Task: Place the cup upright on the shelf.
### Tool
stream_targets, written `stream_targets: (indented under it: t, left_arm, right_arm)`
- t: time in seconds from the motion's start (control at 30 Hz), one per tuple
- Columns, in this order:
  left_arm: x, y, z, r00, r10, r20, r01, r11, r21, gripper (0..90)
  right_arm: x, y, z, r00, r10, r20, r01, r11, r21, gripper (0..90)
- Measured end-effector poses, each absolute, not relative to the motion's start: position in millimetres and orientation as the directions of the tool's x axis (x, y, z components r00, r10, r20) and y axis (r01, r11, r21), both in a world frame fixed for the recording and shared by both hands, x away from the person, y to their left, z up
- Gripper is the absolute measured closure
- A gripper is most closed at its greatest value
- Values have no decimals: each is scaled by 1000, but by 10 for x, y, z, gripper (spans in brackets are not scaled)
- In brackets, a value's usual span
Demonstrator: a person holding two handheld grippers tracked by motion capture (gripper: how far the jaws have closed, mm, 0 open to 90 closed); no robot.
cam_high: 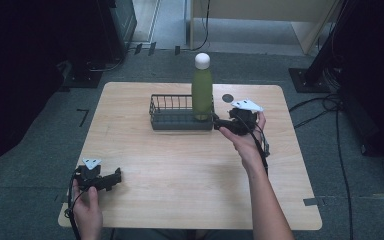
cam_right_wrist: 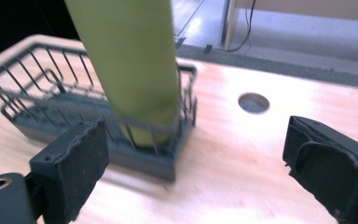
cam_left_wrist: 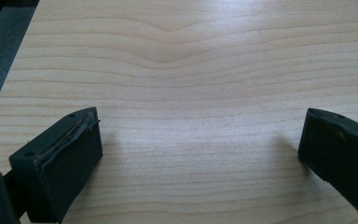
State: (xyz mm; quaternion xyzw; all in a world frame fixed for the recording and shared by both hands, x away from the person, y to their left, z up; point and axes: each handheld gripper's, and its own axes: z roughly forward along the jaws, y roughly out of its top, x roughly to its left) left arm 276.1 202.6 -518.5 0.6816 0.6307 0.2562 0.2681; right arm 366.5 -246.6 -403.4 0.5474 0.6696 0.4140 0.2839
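Bottle (cam_high: pixel 202 90): tall, olive-green, white-capped, upright in wire basket (cam_high: pixel 170 120).

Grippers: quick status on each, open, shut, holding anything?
Left gripper: open, holding nothing, over bare table.
Right gripper: open, holding nothing, just beside the green bottle standing in the wire basket.

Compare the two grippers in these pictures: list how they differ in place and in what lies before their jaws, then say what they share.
The left gripper lies near the table's front left corner; the right gripper is held farther back, beside the wire basket. The left gripper faces bare wood; the right gripper points at the basket's end, where the green bottle stands upright. Both have jaws open, hold nothing, and carry a grey three-cornered plate.
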Motion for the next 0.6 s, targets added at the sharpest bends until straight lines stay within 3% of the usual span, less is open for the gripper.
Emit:
stream_targets:
  t: [0.6]
  left_arm:
    - [2761,2026,-5186,73,997,11,721,-60,690,0]
  right_arm:
    - [3157,-3033,-4546,-127,988,93,570,-5,822,41]
